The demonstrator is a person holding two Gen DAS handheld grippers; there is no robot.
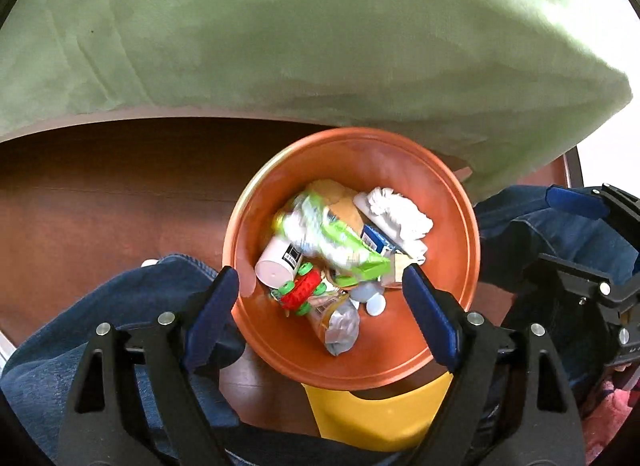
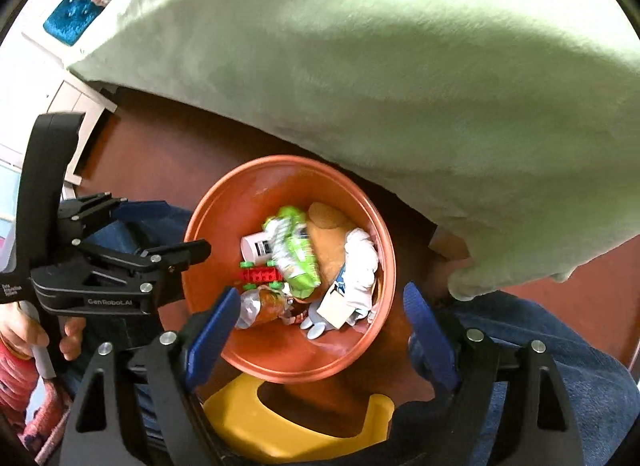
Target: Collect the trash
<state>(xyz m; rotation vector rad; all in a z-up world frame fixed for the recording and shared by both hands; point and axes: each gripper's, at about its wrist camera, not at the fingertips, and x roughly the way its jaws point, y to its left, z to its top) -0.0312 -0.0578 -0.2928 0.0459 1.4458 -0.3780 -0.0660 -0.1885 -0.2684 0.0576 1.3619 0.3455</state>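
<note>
Nearest the left wrist camera, the left gripper [image 1: 320, 294] points steeply down, its two blue-padded fingers [image 1: 212, 314] spread wide with nothing between them but open air above the orange bin [image 1: 448, 330]. The pads press on nothing; the grip is released. Left of the bin lies a denim-clad leg [image 1: 100, 314], and below the bin's near rim a yellow stool [image 1: 372, 422] shows.

Inside the bin sits the collected trash: from the left, a white cylindrical container [image 1: 276, 262] lying on its side, a red toy piece with green wheels [image 1: 300, 292], a green-and-white wrapper [image 1: 340, 242], a crumpled foil packet [image 1: 340, 326], small pale discs [image 1: 372, 298], a blue-and-white carton [image 1: 376, 240] and a wad of white tissue [image 1: 400, 213] at the right. Behind the bin a green bedcover [image 1: 320, 45] hangs over a reddish-brown bed frame [image 1: 100, 193].

In the right wrist view, a hand [image 2: 24, 330] at the far left grips the handle of the left gripper [image 2: 120, 266]. The right gripper [image 2: 316, 318] also aims sharply downward, its blue pads [image 2: 430, 330] likewise parted wide and empty: the left pad overlaps the bin's [image 2: 280, 358] near-left rim in the picture, the right pad lies outside its right rim, over brown floor beside the other denim leg [image 2: 560, 366].
</note>
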